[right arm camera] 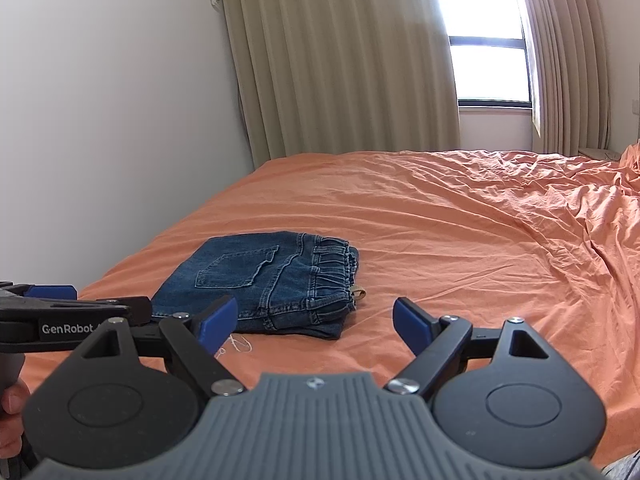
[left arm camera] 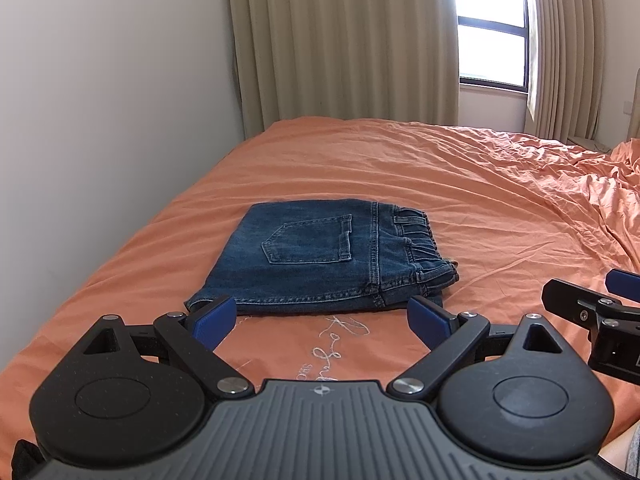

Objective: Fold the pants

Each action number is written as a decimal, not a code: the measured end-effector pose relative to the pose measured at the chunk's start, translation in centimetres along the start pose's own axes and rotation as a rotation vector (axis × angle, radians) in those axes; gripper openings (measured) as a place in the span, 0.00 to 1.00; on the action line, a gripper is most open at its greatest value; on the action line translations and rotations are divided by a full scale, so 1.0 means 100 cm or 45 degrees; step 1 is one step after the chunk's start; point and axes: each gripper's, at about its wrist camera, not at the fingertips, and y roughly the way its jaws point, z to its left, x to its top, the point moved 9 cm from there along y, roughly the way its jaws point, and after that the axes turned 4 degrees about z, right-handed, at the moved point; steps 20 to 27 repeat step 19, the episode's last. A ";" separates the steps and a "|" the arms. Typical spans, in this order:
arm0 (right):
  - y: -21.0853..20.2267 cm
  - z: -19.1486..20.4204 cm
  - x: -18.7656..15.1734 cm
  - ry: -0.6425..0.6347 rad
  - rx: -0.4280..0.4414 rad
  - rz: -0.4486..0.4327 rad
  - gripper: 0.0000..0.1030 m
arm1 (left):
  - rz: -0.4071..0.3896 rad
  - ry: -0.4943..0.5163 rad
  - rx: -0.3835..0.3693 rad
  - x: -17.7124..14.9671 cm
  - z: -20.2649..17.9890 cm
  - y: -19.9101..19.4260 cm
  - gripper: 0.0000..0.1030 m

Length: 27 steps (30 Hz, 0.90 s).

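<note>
Blue denim pants (left arm camera: 316, 258) lie folded into a compact rectangle on the orange bed sheet (left arm camera: 460, 184), back pocket up, elastic waistband to the right. They also show in the right wrist view (right arm camera: 264, 280). My left gripper (left arm camera: 322, 318) is open and empty, just short of the pants' near edge. My right gripper (right arm camera: 316, 318) is open and empty, near the pants' front right corner. The right gripper shows at the right edge of the left wrist view (left arm camera: 592, 304); the left gripper shows at the left of the right wrist view (right arm camera: 72, 312).
A white wall (left arm camera: 112, 100) runs along the bed's left side. Beige curtains (left arm camera: 344, 40) and a window (left arm camera: 492, 32) stand behind the bed. The sheet is wrinkled and bunched at the right (right arm camera: 580, 216). White embroidery (left arm camera: 340, 344) marks the sheet near me.
</note>
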 end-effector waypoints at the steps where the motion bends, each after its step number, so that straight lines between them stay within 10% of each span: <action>1: 0.000 0.000 0.000 0.000 -0.003 0.001 0.79 | -0.003 0.001 0.001 0.000 -0.001 0.000 1.00; 27: -0.005 -0.006 -0.002 0.016 -0.026 0.038 0.79 | -0.020 0.000 -0.019 0.002 -0.005 -0.007 1.00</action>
